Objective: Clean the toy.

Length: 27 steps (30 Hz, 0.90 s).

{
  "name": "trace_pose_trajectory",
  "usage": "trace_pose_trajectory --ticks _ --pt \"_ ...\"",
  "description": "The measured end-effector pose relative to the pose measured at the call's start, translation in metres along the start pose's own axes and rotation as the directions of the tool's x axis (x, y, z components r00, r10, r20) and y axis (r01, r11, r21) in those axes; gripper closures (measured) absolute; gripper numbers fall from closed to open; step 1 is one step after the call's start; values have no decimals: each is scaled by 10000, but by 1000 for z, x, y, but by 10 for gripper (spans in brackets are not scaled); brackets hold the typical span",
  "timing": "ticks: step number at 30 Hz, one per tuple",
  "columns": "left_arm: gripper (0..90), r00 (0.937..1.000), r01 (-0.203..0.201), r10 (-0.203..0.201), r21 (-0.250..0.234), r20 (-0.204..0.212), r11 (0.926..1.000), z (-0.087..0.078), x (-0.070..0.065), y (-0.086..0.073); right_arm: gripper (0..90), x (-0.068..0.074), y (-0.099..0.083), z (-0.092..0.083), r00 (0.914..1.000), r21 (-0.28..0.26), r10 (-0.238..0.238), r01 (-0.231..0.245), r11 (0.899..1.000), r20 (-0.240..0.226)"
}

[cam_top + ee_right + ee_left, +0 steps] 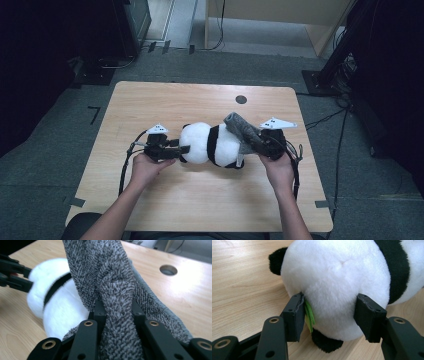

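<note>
A black-and-white plush panda (207, 144) lies on its side in the middle of the wooden table (200, 200). My left gripper (182, 150) is shut on its white head (337, 277), one pad pressing on each side, and a green tag (310, 315) sticks out by the left pad. A grey knitted cloth (241, 127) drapes over the panda's other end. My right gripper (257, 142) is shut on a bunched fold of that cloth (107, 272), which rises between its jaws (117, 307). The panda (60, 307) lies behind the cloth in the right gripper view, with the left gripper (15, 275) at its far end.
A round cable hole (241, 99) sits in the table near its far edge. Bare wood lies around the panda on every side. Beyond the table there is grey carpet, with dark equipment stands and cables at the left and right.
</note>
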<state>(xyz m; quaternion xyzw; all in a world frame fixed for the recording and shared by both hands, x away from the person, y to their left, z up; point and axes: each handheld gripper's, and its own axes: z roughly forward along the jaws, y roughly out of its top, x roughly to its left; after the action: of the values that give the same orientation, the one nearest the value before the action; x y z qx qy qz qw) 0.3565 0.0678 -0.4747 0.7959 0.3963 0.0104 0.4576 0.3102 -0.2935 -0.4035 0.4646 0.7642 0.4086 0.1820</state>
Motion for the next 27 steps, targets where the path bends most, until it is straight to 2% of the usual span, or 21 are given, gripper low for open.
trace_pose_trajectory --ticks 5,8,13,16,22,27 --pt "439 10000 14 -14 -39 24 10000 0 0 0 748 -8 -12 8 9980 193 575 -570 9982 -246" --pt "439 10000 34 -33 -31 22 10000 0 0 1 749 -10 -18 12 9986 540 526 -530 9971 97" --pt "439 10000 92 -92 12 36 10000 1 0 1 752 -13 -30 19 9944 954 1056 -1053 9899 27" --pt "439 9999 121 -121 57 29 9999 1 0 1 753 -13 -38 28 9940 1455 1088 -1095 9833 130" --pt "438 9999 127 -127 92 9 9999 1 1 1 754 -15 -46 40 9924 1794 1234 -1209 9763 -27" --pt "435 10000 88 -88 138 14 9999 0 1 1 752 -23 -57 56 9849 2693 1714 -1583 9500 -259"
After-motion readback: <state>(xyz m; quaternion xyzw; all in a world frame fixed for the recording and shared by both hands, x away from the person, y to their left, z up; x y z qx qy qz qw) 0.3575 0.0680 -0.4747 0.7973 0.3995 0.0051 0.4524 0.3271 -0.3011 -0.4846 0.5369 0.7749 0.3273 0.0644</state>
